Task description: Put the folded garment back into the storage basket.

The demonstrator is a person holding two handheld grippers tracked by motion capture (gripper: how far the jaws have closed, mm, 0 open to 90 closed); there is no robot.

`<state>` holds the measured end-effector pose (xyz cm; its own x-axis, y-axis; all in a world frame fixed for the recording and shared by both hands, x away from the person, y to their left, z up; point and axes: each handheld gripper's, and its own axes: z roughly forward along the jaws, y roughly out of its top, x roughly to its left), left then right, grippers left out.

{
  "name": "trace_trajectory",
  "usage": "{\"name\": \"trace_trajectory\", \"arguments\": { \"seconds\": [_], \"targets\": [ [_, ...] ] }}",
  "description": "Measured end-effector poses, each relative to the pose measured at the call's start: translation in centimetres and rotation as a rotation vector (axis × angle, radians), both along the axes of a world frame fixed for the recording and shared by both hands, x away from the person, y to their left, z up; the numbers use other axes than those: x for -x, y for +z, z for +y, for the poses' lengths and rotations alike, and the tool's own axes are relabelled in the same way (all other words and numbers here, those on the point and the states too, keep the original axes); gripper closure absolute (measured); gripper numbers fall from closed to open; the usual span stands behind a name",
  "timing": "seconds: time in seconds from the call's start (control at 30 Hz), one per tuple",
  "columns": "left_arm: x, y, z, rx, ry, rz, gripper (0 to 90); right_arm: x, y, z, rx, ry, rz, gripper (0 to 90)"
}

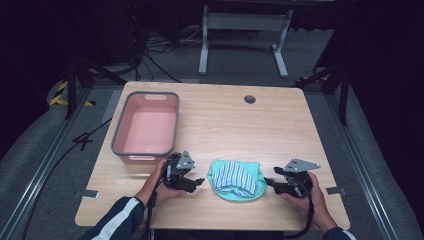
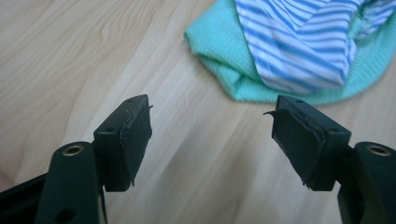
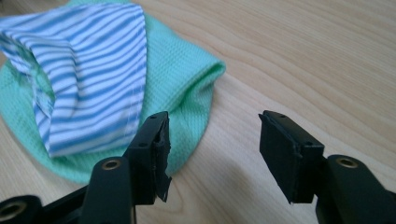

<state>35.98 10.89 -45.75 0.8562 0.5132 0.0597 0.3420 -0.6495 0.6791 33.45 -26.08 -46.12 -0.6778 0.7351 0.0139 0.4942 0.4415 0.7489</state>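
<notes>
- Left gripper [image 1: 199,181]: fingers apart, nothing between them, just left of the cloth bundle [image 1: 236,180].
- Right gripper [image 1: 268,182]: fingers apart, empty, just right of it.
- Bundle: striped on green, near tabletop [image 1: 240,125] edge.

A pink bin [image 1: 146,129] with a grey rim stands on the left part of the wooden surface [image 1: 240,125]. A round grey cable hole [image 1: 250,99] is near the far edge. Behind the surface, a white frame [image 1: 243,37] stands on the grey floor [image 1: 35,145], with black cables [image 1: 150,50] beside it.
</notes>
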Motion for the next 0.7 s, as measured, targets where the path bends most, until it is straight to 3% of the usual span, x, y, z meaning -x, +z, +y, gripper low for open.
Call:
{"name": "trace_trajectory", "arguments": {
  "seconds": [0.03,0.3,0.4,0.63,0.7],
  "targets": [
    [-0.3,0.0,-0.3,-0.014,-0.011,0.005,29.1,-0.2,0.0,0.2,0.005,0.000,0.001,43.7],
    [-2.2,0.6,-2.1,0.055,0.009,0.010,30.2,-1.2,-0.1,2.1,0.036,0.026,0.013,43.7],
    [-2.8,-0.2,-2.9,0.024,0.009,0.015,30.2,-1.7,-0.2,2.7,0.037,0.023,0.026,42.9],
    [-3.3,-1.5,-3.5,0.005,-0.015,0.069,25.2,-2.3,-0.9,3.9,0.069,0.014,0.047,41.7],
    [-3.4,-1.9,-3.4,0.025,-0.007,0.101,21.8,-2.3,-1.2,4.2,0.081,0.016,0.053,41.2]
  ]
}}
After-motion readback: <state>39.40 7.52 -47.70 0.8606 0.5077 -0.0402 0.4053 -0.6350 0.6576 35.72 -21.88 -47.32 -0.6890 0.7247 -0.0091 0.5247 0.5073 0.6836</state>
